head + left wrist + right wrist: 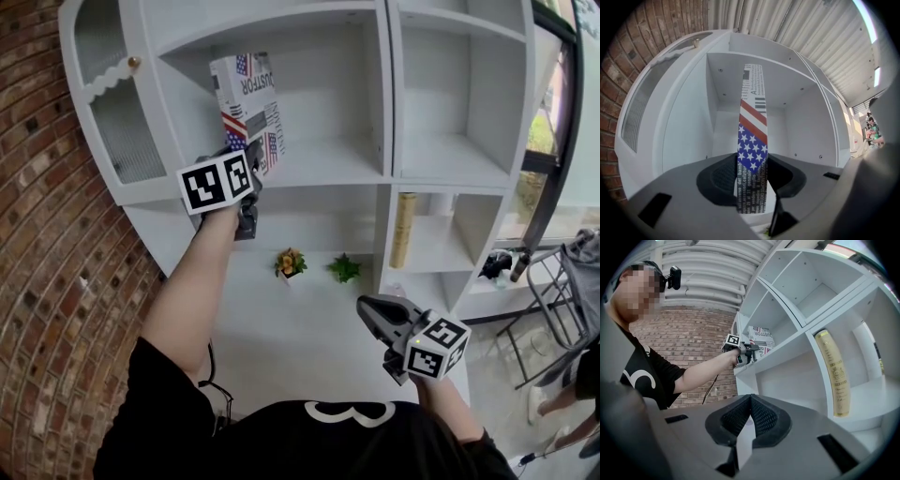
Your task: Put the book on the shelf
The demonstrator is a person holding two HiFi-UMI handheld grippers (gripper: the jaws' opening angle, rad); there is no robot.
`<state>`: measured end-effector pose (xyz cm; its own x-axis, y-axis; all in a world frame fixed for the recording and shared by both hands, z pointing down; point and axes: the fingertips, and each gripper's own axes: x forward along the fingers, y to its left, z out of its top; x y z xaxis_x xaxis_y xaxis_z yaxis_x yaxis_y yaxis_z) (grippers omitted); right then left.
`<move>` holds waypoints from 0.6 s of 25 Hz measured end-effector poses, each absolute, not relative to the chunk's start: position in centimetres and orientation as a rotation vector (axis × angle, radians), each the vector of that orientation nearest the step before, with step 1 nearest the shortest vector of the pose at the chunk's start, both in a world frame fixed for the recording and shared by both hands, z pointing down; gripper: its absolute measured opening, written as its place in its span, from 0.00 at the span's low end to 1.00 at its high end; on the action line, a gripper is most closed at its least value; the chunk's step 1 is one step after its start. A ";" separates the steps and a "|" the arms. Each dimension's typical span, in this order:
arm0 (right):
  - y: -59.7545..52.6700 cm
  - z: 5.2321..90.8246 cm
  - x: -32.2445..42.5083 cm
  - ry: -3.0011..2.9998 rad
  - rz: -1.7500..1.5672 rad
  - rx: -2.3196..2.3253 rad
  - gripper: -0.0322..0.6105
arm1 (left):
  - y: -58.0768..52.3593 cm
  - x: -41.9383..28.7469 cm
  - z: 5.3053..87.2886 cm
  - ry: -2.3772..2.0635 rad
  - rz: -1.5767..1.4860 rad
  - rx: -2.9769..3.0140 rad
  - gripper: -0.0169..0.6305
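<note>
At upper shelf: book upright in left claw, long axis vertical.

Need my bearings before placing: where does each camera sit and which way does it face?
Head view: on the head, looking steeply down at the shelf unit; both forearms, left gripper and right gripper show.
Left gripper view: on the left gripper, looking into an upper compartment past the clamped book; only its jaws show.
Right gripper view: on the right gripper, facing the shelf unit side-on; its shut jaws and the person's left arm show.
Shared: the book in all three.
</note>
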<state>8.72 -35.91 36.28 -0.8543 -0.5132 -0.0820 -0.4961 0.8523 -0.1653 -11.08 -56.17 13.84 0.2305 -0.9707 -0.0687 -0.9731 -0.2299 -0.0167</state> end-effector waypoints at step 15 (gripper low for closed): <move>-34.5 36.2 7.1 2.920 -0.185 -0.802 0.07 | -53.0 -11.9 14.5 1.745 0.134 -2.508 0.56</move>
<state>7.09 -34.54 36.24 -0.8547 -0.5142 -0.0712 -0.5011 0.8531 -0.1456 -11.94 -53.02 14.50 0.3462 -0.9305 -0.1193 -0.9378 -0.3466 -0.0185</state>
